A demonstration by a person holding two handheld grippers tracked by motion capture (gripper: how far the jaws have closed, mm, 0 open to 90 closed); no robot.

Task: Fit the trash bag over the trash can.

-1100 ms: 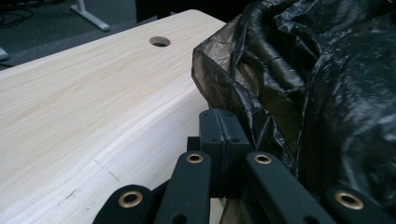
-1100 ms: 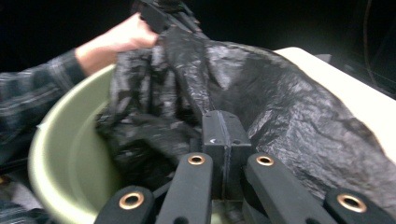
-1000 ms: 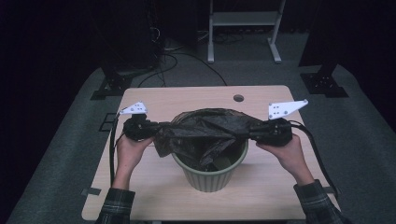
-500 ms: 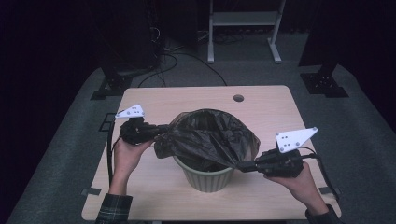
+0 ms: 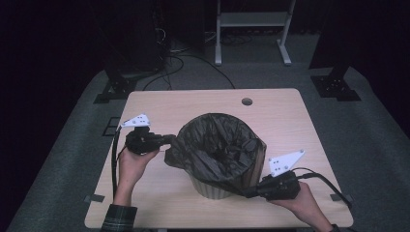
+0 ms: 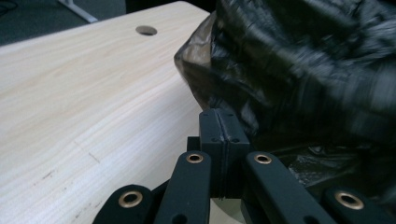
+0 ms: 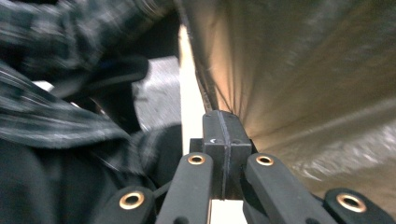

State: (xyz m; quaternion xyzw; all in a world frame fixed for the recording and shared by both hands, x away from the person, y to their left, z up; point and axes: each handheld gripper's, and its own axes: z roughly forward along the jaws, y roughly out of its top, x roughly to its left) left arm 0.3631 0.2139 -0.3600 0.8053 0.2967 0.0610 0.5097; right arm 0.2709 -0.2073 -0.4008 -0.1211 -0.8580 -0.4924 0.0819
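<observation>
Bag [image 5: 217, 145] lines bin [image 5: 212, 186] mid-counter [image 5: 290, 116]. Left gripper [image 5: 167, 140] jaws clamped on bag's left edge; right gripper [image 5: 249, 192] jaws clamped on bag near front edge.

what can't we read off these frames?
- Bin contents: high view, black bag lining hides them.
- Bag edge between the right tongs: right gripper view, too thin and blurred.
- Bin's base: high view, draped bag and right tongs cover part.

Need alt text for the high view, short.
A person at a wooden table stretches a black bin bag over a pale ribbed bin, the left gripper and the lower right gripper each shut on the bag's edge.
</observation>
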